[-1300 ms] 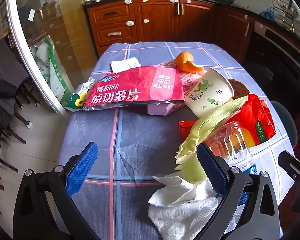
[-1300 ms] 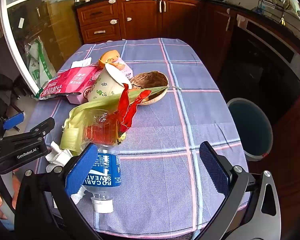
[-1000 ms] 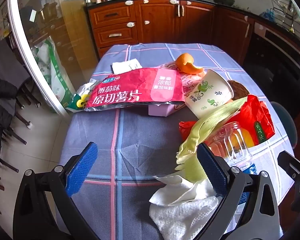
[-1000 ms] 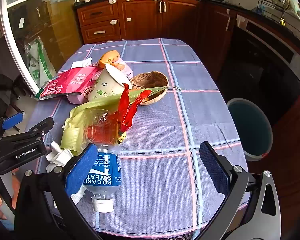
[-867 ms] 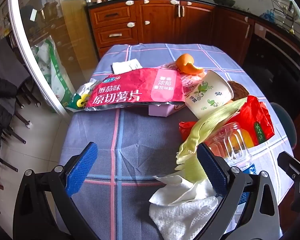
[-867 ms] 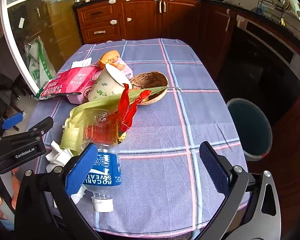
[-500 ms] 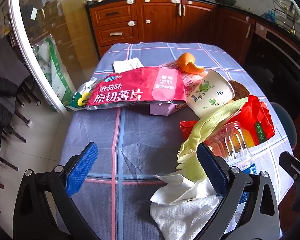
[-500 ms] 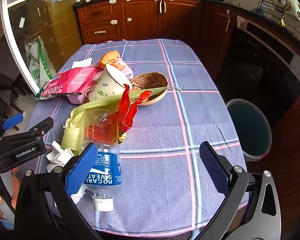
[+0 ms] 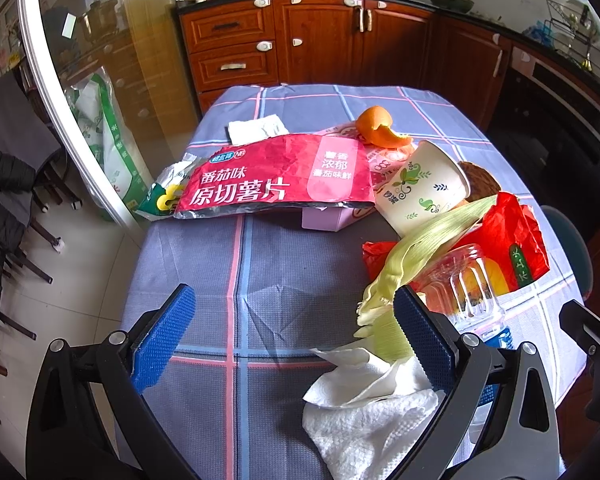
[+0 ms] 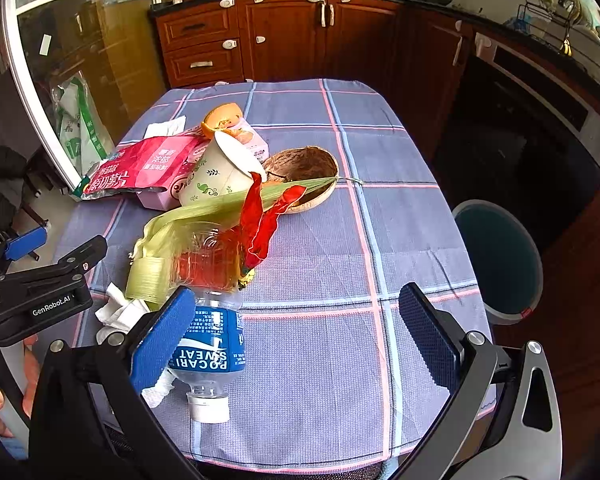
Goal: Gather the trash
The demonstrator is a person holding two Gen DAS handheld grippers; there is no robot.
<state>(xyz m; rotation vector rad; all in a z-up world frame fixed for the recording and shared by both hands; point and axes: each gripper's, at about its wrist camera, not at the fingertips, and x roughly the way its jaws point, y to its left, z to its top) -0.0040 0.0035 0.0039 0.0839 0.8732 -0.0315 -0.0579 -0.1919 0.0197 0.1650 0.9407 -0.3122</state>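
Observation:
Trash lies on a blue checked tablecloth [image 9: 284, 272]: a red chip bag [image 9: 276, 178], a paper cup [image 9: 424, 188] on its side, an orange peel [image 9: 380, 126], a corn husk [image 9: 416, 252], a red wrapper [image 9: 512, 240], a clear Pocari Sweat bottle [image 10: 210, 320], crumpled white tissue [image 9: 372, 416] and a coconut shell [image 10: 306, 176]. My left gripper [image 9: 294, 332] is open and empty above the table's near edge, its right finger beside the husk and tissue. My right gripper [image 10: 296, 336] is open and empty, its left finger next to the bottle.
A teal trash bin [image 10: 498, 256] stands on the floor right of the table. A pink box [image 9: 328, 218] lies under the chip bag, a folded napkin [image 9: 256, 128] behind it. Wooden cabinets [image 9: 312, 40] are behind, a glass door [image 9: 100, 80] at the left.

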